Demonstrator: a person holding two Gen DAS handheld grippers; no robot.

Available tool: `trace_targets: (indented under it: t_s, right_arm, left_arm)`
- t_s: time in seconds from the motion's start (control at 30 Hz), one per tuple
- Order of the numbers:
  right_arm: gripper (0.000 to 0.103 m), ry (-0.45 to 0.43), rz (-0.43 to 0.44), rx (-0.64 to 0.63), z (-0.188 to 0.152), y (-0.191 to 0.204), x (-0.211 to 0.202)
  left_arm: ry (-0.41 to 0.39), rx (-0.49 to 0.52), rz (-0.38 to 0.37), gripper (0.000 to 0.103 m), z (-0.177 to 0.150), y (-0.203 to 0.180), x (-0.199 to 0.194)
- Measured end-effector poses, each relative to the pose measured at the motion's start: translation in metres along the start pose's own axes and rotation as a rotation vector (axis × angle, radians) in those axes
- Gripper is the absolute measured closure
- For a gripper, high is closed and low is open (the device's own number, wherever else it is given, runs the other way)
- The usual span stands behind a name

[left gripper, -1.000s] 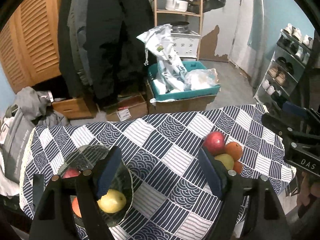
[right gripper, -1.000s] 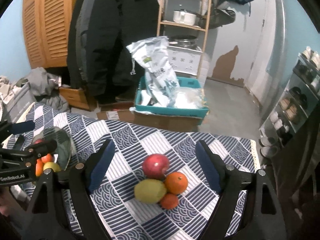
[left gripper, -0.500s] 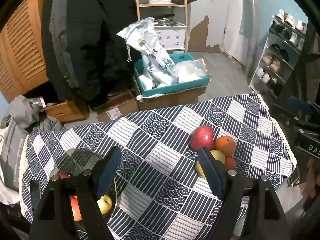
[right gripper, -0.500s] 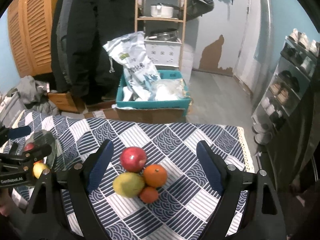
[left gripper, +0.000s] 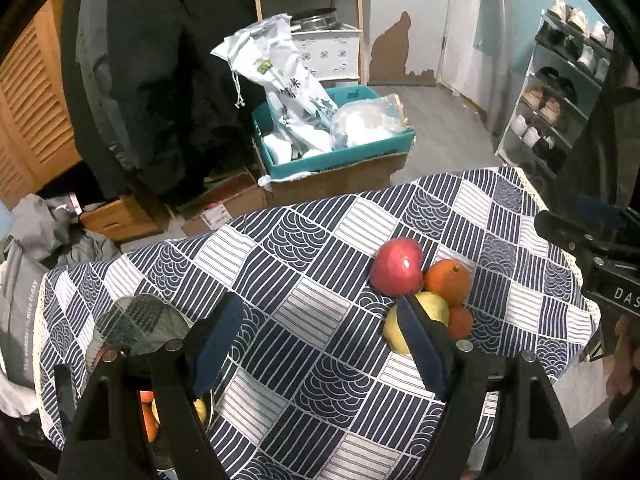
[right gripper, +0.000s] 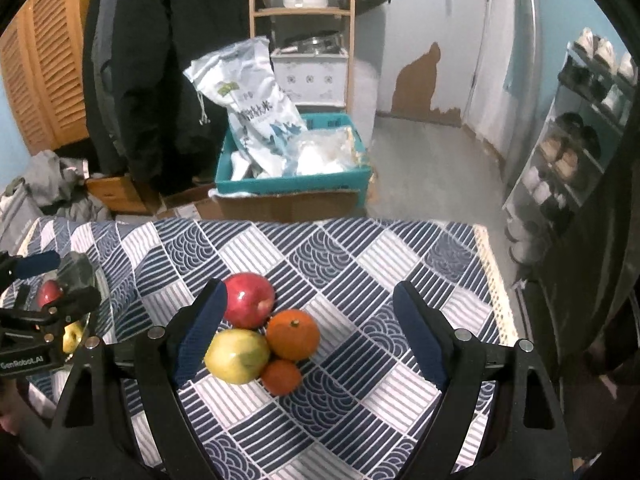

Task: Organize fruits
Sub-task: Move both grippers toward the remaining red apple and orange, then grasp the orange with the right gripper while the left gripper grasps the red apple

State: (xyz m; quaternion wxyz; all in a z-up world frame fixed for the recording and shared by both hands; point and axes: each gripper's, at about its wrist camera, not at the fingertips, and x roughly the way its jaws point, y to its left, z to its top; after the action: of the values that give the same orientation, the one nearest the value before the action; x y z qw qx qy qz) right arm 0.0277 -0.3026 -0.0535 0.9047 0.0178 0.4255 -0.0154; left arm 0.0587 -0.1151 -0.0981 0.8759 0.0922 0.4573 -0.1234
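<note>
red, yellow and orange fruit sit touching in one tight cluster on the patterned tablecloth (right gripper: 360,264), and that closeness is the likely trouble: if the right gripper (right gripper: 308,332) closes on one piece, a pad may nudge its neighbours and send a round one rolling toward the table's edge. its jaws stand apart, holding nothing, above the cluster. the left gripper (left gripper: 320,344) is also spread and empty, above bare cloth between the cluster and the glass bowl (left gripper: 132,320).

the red apple (right gripper: 250,300) is glossy, with a bright highlight. the yellow fruit (right gripper: 236,356) lies in front of it, partly behind the right gripper's left pad. the large orange (right gripper: 293,334) shows its stem end, and the small orange (right gripper: 281,376) sits nearest the camera. the bowl, well apart at the cloth's far left, already holds some fruit.
</note>
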Motion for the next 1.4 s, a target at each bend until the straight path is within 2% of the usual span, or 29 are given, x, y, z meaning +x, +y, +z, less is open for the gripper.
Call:
trace_targets:
  t_s: [0.47,0.77,1.4]
  right_arm:
    - [0.018,0.181,0.007,0.033,-0.018,-0.005,0.074]
    - [0.018,0.300,0.033,0.052,-0.032,-0.003,0.125]
    - [0.018,0.428,0.065,0.090,-0.047,-0.002,0.178]
  left_arm:
    - [0.055,0.034,0.063,0.022,-0.001,-0.007,0.054]
    - [0.091,0.026,0.073,0.022,-0.001,-0.007,0.091]
    - [0.125,-0.002,0.040,0.022,0.003,-0.008,0.121]
